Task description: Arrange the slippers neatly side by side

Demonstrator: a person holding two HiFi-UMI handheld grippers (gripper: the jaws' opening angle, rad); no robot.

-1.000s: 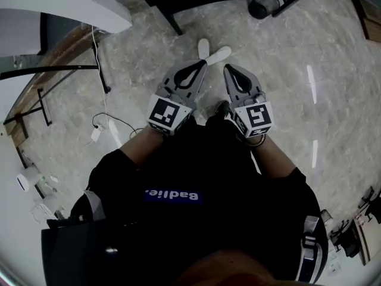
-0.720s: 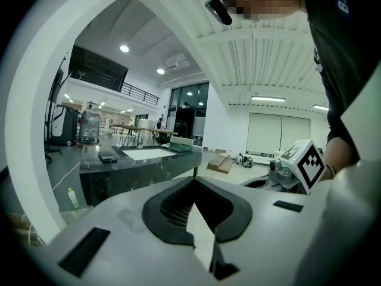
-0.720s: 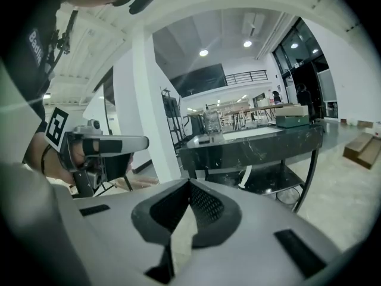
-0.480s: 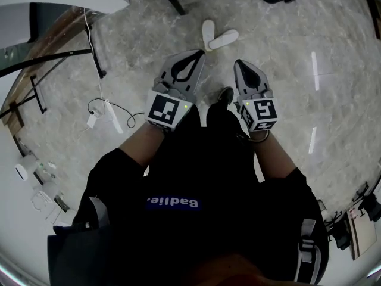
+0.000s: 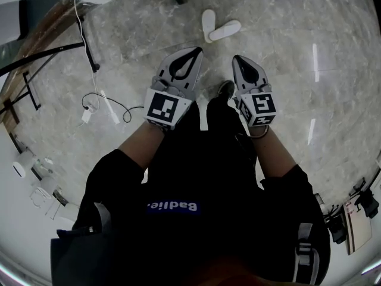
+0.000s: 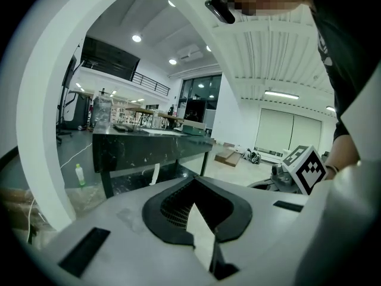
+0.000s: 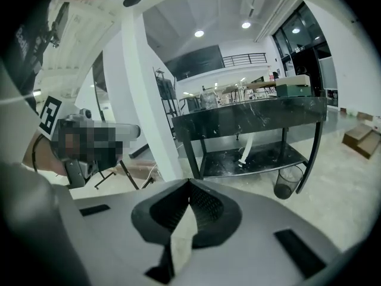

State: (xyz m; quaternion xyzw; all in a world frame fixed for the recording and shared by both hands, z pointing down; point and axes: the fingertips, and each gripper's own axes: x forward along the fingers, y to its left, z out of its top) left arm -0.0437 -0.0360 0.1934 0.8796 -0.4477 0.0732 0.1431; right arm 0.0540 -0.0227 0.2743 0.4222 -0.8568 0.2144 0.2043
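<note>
Two white slippers lie on the marble floor in the head view, heels touching and toes splayed in a V: the left slipper [image 5: 208, 24] and the right slipper [image 5: 224, 30]. My left gripper [image 5: 197, 51] hangs short of them, shut and holding nothing; its tips meet in the left gripper view [image 6: 193, 179]. My right gripper [image 5: 237, 58] is beside it, below and right of the slippers, also shut with nothing in it [image 7: 189, 182]. Neither gripper view shows the slippers.
A black table [image 6: 149, 145] stands ahead, also the black table [image 7: 250, 121] in the right gripper view, with a wire bin [image 7: 287, 183] by its leg. A cable with a plug [image 5: 95, 103] lies on the floor at left. The person's dark shoe [image 5: 225, 89] shows between the grippers.
Both grippers have sunk lower, still shut. The slippers, partly covered by the left gripper before, now show whole beyond the tips and have not shifted on the floor.
</note>
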